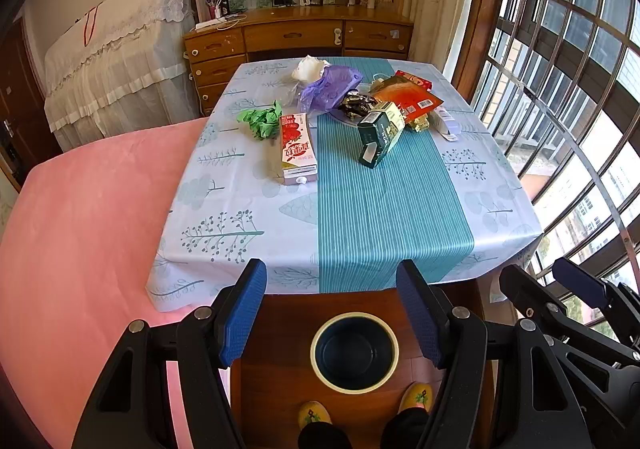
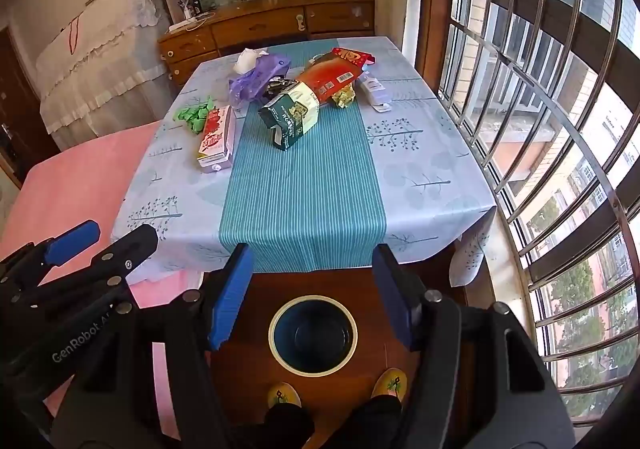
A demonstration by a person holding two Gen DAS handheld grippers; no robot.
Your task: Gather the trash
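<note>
Trash lies on the far half of the table: a pink drink carton, crumpled green paper, a purple plastic bag, a dark green box and an orange-red packet. A dark bin with a cream rim stands on the wooden floor below the table's near edge. My left gripper and right gripper both hang open and empty above the bin.
A pink bed borders the table on the left. Barred windows run along the right. A wooden desk with drawers stands behind the table. A person's yellow slippers are beside the bin.
</note>
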